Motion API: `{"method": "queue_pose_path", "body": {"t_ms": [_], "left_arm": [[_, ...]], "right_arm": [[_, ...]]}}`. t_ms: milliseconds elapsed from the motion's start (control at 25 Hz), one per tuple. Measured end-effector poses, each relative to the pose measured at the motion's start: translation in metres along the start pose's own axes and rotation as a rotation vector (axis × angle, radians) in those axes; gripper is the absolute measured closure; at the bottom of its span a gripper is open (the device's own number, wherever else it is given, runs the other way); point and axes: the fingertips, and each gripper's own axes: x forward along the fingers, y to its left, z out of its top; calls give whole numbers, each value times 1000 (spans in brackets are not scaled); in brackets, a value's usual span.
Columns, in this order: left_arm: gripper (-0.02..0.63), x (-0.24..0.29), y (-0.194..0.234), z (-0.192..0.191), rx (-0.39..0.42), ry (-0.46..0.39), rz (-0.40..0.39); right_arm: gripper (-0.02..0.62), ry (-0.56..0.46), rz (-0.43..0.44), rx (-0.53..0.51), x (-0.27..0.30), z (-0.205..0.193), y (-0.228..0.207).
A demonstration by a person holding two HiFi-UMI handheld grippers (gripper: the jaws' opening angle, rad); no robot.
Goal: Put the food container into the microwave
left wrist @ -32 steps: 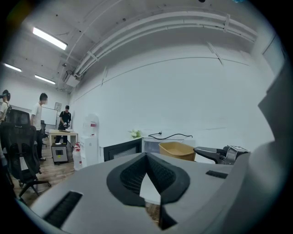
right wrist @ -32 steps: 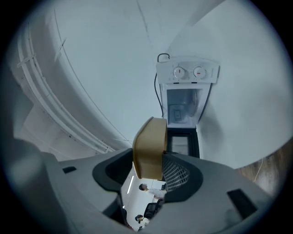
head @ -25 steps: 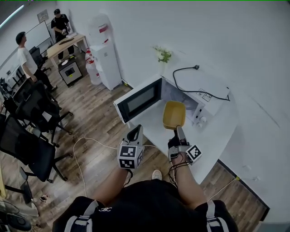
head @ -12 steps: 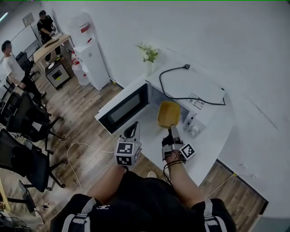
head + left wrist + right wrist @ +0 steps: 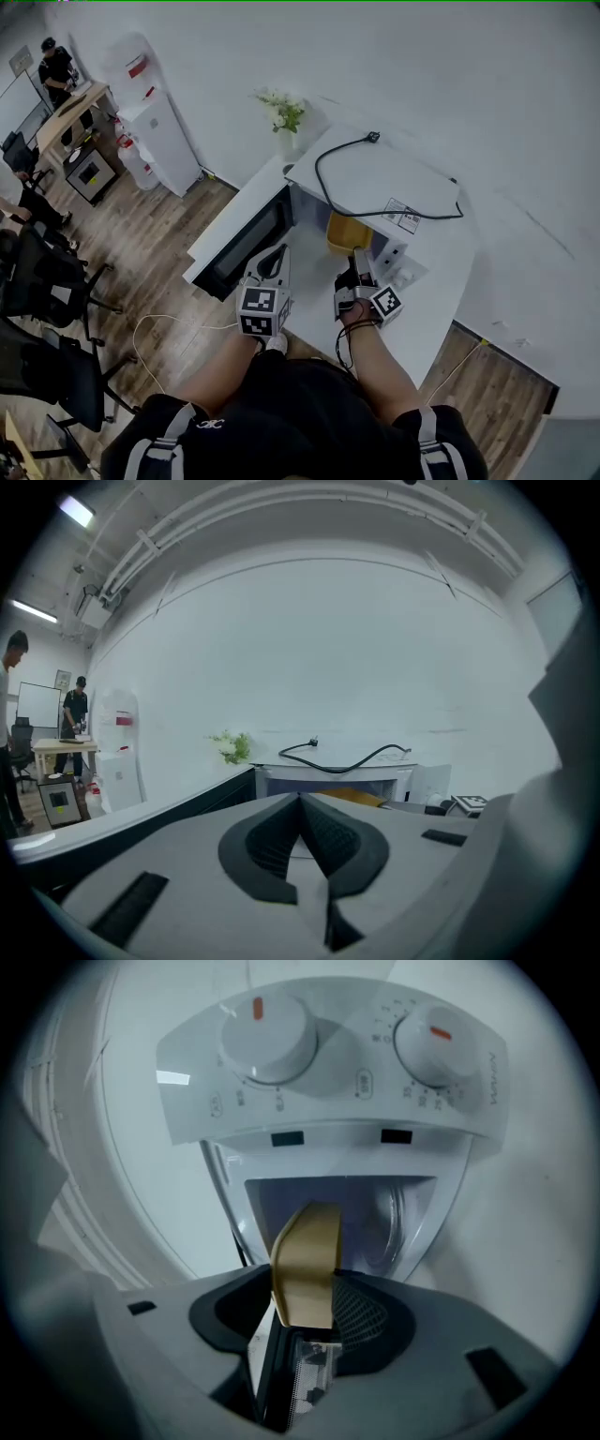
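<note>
The right gripper [image 5: 357, 265] had its jaws clamped on the near rim of the yellow food container [image 5: 349, 232], which sat at the mouth of the open microwave [image 5: 375, 173], its far end already under the oven's top. In the right gripper view the container [image 5: 306, 1260] stood edge-on between the jaws, with the cavity behind it and two dials [image 5: 270, 1037] beyond. The left gripper [image 5: 274, 262], to the left near the swung-out door [image 5: 246, 246], had its jaws together on nothing [image 5: 302, 827]. A black cord [image 5: 330, 192] lay across the microwave's top on the white worktop [image 5: 441, 291].
</note>
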Motion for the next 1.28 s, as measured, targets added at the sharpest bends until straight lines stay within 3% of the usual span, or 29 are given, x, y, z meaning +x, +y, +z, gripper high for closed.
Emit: {"method": "queue_pose_path", "body": {"t_ms": [160, 680, 1280], "left_arm": [[594, 20, 18, 1, -9, 8, -47], [594, 47, 41, 1, 15, 4, -159], [594, 62, 48, -4, 9, 26, -207]], "right_arm": [[387, -40, -31, -53, 28, 2, -18], [385, -223, -153, -4, 75, 19, -62], [380, -218, -306, -24, 91, 21, -86]]}}
